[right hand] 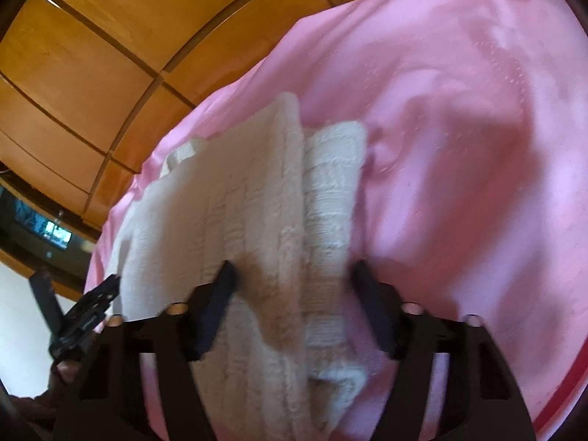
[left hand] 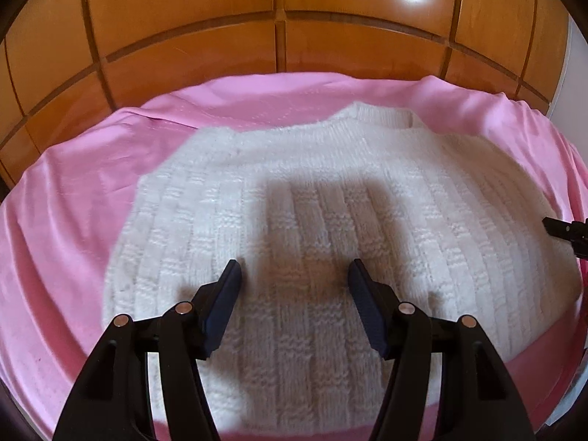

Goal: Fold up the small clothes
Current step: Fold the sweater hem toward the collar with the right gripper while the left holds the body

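Your left gripper and right gripper hung wide open, empty; white ribbed knit sweater was part-folded, its 3 o'clock edge turned in.

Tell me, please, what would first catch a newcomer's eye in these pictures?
A white knitted sweater fills the middle of the left wrist view, spread on a pink sheet before wooden panelling. The open left gripper hovers over its lower half, while the open right gripper straddles its side edge.
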A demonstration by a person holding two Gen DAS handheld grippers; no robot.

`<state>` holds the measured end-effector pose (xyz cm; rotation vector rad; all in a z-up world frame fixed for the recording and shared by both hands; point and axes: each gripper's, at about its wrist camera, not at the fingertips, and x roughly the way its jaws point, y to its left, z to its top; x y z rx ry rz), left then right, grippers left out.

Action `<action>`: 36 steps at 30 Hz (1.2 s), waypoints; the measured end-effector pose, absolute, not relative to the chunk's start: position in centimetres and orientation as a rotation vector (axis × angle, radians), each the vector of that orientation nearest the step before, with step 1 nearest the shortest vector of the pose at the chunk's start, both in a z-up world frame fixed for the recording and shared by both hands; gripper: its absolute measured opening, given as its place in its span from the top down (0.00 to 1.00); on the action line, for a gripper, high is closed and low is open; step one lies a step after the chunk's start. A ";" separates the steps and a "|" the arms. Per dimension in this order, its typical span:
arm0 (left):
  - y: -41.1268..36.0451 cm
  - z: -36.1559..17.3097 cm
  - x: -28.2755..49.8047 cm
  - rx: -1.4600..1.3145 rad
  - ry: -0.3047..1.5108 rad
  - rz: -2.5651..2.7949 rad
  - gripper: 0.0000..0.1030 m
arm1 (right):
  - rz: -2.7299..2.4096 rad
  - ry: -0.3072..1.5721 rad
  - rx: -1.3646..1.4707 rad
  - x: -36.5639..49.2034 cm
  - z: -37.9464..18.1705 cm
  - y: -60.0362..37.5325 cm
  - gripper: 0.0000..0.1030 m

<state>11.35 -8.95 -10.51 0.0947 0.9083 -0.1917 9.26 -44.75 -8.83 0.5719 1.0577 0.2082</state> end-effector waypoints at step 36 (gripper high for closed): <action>7.6 -10.2 6.0 -0.465 0.869 -0.252 0.60 | 0.472 1.103 0.097 19.9 1.8 -8.5 0.85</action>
